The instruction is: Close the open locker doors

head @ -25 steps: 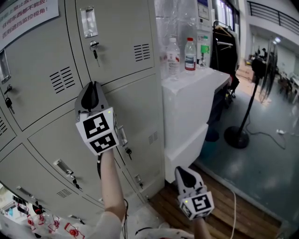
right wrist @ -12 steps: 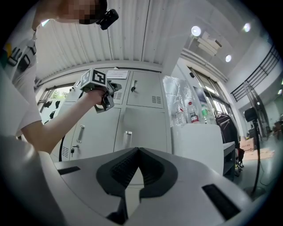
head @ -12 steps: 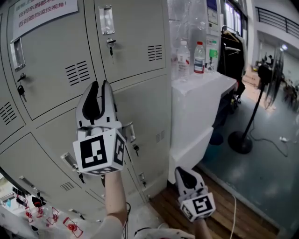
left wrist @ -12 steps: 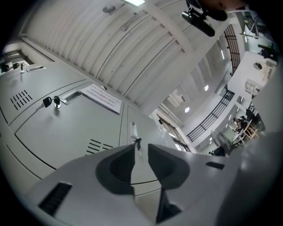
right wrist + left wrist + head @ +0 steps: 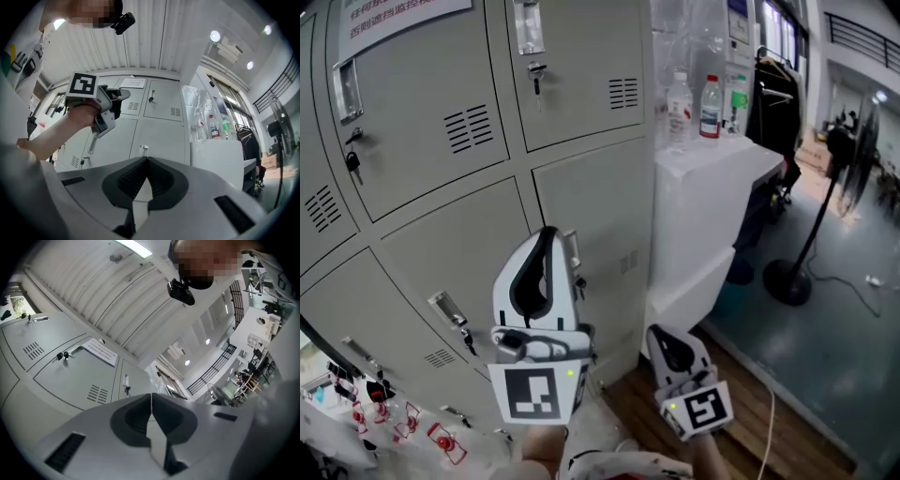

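Observation:
The grey lockers [image 5: 441, 141] fill the left of the head view, and every door I can see sits flush, keys hanging in several locks. My left gripper [image 5: 548, 231] is raised in front of the lower right door [image 5: 605, 206], beside its handle [image 5: 572, 251], pointing upward and apart from it. Its jaws have just been closing and now meet with nothing between them; in the left gripper view the left gripper [image 5: 151, 394] shows only lockers and ceiling beyond. My right gripper [image 5: 659, 330] hangs lower, near the lockers' bottom corner. In its own view the right gripper [image 5: 147, 159] is shut and empty.
A white cabinet [image 5: 712, 197] with plastic bottles [image 5: 710, 94] on top stands against the lockers' right side. Behind it hang dark clothes [image 5: 778, 94]. A pedestal fan [image 5: 839, 150] stands on the grey floor at right. White cloth with red print [image 5: 422, 441] lies bottom left.
My left gripper has come down and to the right, back from the locker face, and its slightly parted jaws have shut. The right gripper has barely shifted.

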`<state>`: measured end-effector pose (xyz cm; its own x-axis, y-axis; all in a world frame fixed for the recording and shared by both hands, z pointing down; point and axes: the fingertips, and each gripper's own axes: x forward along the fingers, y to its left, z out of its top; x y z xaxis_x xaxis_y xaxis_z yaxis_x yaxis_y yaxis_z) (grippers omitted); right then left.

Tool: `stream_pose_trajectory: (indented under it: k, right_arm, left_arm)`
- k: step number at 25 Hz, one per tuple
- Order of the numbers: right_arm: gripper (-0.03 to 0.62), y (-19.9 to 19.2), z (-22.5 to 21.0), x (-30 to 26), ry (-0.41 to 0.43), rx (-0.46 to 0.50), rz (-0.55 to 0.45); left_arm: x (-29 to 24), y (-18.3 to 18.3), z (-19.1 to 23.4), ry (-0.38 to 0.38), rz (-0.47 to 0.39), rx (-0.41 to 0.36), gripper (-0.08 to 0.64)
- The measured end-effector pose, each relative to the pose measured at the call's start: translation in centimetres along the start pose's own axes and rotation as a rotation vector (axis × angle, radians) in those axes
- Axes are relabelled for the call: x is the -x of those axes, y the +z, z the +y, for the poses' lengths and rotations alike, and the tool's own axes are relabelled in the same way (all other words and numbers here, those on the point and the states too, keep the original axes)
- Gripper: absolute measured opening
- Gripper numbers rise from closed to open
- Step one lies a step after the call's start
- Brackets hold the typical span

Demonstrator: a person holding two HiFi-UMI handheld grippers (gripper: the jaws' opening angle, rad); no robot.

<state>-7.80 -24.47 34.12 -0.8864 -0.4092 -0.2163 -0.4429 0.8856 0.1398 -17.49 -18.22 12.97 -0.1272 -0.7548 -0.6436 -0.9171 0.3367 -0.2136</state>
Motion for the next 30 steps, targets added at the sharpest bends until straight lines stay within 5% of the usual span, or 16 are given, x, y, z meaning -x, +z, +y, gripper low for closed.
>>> stream_pose_trajectory:
  k: [13,17,30]
  right_arm:
    - [0.005,0.3,-0.9,1.0,-0.069,-0.011,0.000]
    - [0.005,-0.1,-1.1,0.8,-0.090,-0.005,0.005]
    - [0.005,-1.1,-1.6,0.4,-0.099,-0.035,0.019]
  left_arm:
    - [9.5,-13.4,-4.6,-0.037,0.337,0.208,0.006]
    - [11.7,-16.8,-4.8,-0.028,0.426,0.203,0.006]
    - [12.8,-19.1,-4.2,0.002,0.486,0.220,0.006]
